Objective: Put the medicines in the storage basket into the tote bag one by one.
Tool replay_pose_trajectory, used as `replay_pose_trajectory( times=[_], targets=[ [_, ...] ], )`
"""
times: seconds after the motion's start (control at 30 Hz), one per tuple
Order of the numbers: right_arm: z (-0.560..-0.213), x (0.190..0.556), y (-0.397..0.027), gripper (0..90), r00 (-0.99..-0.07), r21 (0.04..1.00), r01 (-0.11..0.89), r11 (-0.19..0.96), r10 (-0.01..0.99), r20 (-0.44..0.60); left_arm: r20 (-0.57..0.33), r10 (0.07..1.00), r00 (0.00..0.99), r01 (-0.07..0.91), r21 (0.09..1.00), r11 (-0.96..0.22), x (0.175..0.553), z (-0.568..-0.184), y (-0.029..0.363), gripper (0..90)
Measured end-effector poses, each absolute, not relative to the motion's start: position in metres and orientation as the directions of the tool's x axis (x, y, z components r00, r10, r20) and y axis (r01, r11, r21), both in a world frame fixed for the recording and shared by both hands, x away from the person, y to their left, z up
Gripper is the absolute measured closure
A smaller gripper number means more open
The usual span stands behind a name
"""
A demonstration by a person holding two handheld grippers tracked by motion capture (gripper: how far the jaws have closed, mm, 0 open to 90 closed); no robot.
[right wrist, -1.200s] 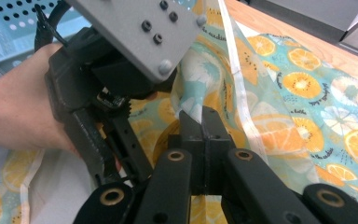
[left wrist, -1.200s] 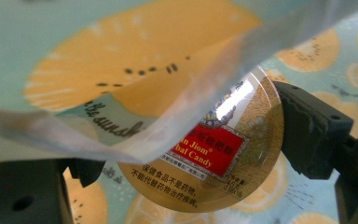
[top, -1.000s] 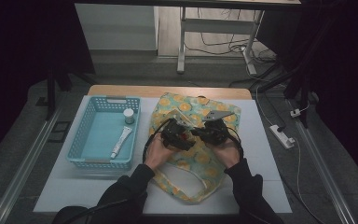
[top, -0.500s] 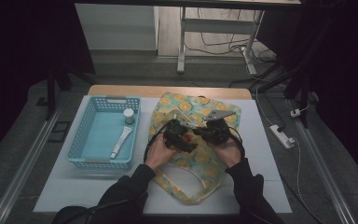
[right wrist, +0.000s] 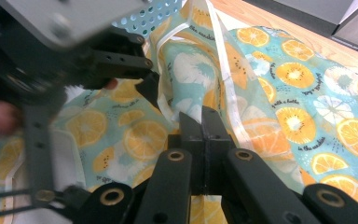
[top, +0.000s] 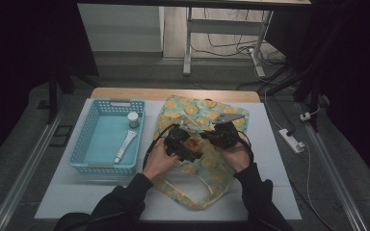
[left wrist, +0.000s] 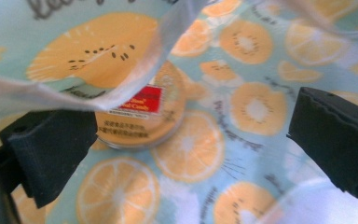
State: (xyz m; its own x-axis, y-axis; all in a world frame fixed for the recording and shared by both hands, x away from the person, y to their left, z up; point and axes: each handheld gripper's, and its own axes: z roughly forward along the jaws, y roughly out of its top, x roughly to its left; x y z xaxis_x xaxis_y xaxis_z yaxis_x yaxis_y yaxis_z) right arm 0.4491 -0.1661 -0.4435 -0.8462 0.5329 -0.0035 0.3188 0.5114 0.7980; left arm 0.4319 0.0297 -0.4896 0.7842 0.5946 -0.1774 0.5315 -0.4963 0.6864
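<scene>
Bag (top: 207, 159) beside blue basket (top: 107, 137)

A dim room around a lit white table

A white table top (top: 270, 183) is sitting under the only bright light, with a wooden edge strip (top: 173, 94) running along its far side and the rest of the room fading into darkness at both sides. Grey floor (top: 19, 168) is showing to the left and right, crossed by metal rails (top: 24, 166). Beyond the table, a pale cabinet (top: 120, 26) is standing beside a metal table leg (top: 189, 43), with cables (top: 226, 45) trailing over the floor. A white power strip (top: 291, 140) is lying on the floor at the right.
</scene>
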Motion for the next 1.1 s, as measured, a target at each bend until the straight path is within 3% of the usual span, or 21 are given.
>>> replay_pose_trajectory(
  times=[0.33,1.1],
  targets=[
    [-0.443,0.448,-0.166,90.0,-0.848,0.799,0.317,0.510,0.530,-0.002,-0.243,0.553,0.797,0.533,0.715,-0.453,0.415,-0.474,0.048,0.1],
    [-0.443,0.447,-0.164,90.0,-0.851,0.799,0.312,0.514,0.525,-0.005,-0.285,0.521,0.805,0.533,0.734,-0.421,0.395,-0.461,0.101,0.0]
  ],
)
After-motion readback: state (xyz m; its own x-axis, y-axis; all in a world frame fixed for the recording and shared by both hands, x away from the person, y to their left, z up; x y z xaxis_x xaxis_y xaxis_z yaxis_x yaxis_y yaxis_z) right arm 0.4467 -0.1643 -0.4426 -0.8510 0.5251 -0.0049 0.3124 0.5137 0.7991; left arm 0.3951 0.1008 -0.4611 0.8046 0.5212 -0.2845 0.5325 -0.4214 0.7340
